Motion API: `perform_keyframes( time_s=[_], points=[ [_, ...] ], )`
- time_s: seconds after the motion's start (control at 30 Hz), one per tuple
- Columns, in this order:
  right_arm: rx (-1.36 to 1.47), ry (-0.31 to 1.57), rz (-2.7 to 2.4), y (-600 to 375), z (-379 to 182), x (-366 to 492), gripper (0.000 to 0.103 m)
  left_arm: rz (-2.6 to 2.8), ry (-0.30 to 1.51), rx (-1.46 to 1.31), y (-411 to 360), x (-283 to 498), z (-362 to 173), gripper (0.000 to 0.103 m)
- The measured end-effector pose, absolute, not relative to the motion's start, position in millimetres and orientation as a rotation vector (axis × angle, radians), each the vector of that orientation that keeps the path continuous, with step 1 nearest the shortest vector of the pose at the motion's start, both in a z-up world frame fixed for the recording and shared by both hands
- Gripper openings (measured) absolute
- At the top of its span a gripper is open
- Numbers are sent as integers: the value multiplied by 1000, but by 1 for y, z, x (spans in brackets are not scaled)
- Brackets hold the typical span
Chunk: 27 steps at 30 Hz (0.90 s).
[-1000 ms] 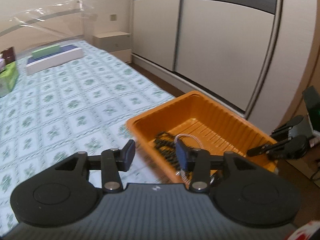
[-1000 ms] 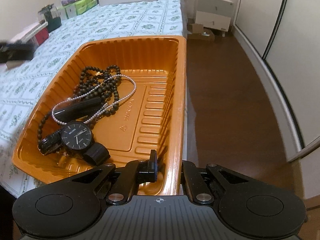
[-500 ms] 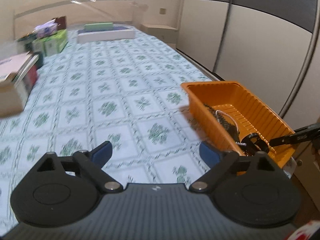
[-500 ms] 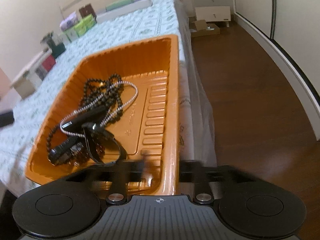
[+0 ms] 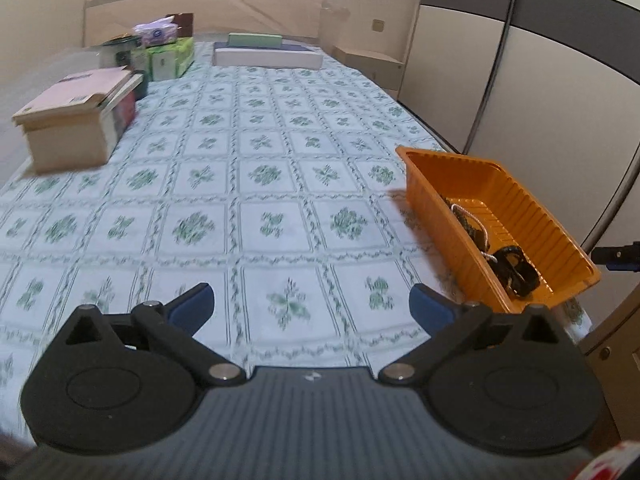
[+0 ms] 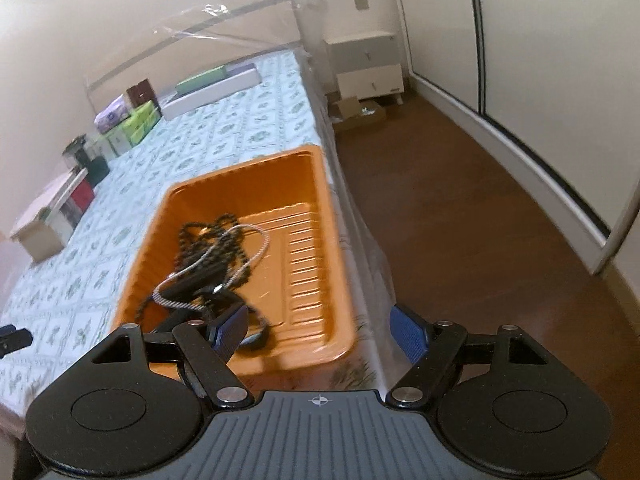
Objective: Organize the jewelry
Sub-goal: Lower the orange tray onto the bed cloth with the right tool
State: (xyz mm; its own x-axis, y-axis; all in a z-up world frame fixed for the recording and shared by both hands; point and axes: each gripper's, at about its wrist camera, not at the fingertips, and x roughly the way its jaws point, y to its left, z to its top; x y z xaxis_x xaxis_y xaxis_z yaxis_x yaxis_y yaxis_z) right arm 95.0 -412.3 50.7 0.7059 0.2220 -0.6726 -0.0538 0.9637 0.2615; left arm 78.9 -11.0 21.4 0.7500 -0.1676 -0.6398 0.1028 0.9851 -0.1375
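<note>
An orange tray sits at the bed's edge, at the right in the left wrist view. It holds a black bead necklace, a silvery chain and a black watch. My right gripper hovers over the tray's near corner. Its jaws are opening, and the pads touch nothing. My left gripper is over bare bedsheet, left of the tray, its jaws opening wide with nothing between them. The right gripper's tip shows past the tray.
The bed has a green-patterned sheet. Stacked boxes and green tissue packs line its left side. A flat white box lies at the head. A wood floor, a nightstand and wardrobe doors are on the right.
My right gripper let go of the tray's near rim, opened and lifted back. My left gripper swung left, away from the tray and over the sheet, and opened wide.
</note>
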Motion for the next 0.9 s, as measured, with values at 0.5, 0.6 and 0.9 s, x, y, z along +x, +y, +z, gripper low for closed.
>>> perform_keyframes(
  time_s=[0.5,0.6,0.9],
  points=[
    [32,847,241,-311,49,33,79,-88,749,-107,-29,7,37,103],
    [35,858,243,-302,47,28,79,-62,767,-103,-32,1,34,103],
    [-14,853,274,-279,50,14,79,-58,809,-111,-40,-9,23,103]
  ],
)
